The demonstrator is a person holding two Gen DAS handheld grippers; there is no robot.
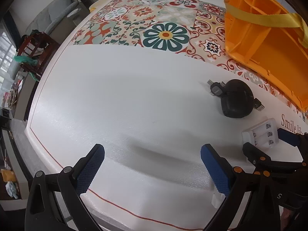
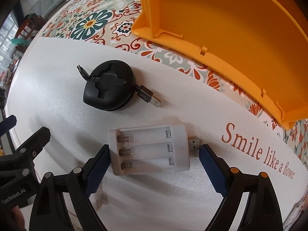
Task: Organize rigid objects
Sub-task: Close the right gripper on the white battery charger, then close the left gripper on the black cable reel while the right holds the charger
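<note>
right gripper (image 2: 153, 165) jaws wide, bracketing white 3-cell battery charger (image 2: 149, 150) | left pad at its spring end, right pad just clear | long axis 9–3 o'clock, USB plug (image 2: 193, 144) at 3 | left gripper (image 1: 152, 170) wide, empty, farther | orange bin (image 2: 231, 28) at 1 o'clock

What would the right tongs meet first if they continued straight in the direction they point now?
Most likely the white plastic three-slot battery charger, lying empty on the white foam table cover. It sits between the open right tongs; the pads seem not to press on it.
</note>
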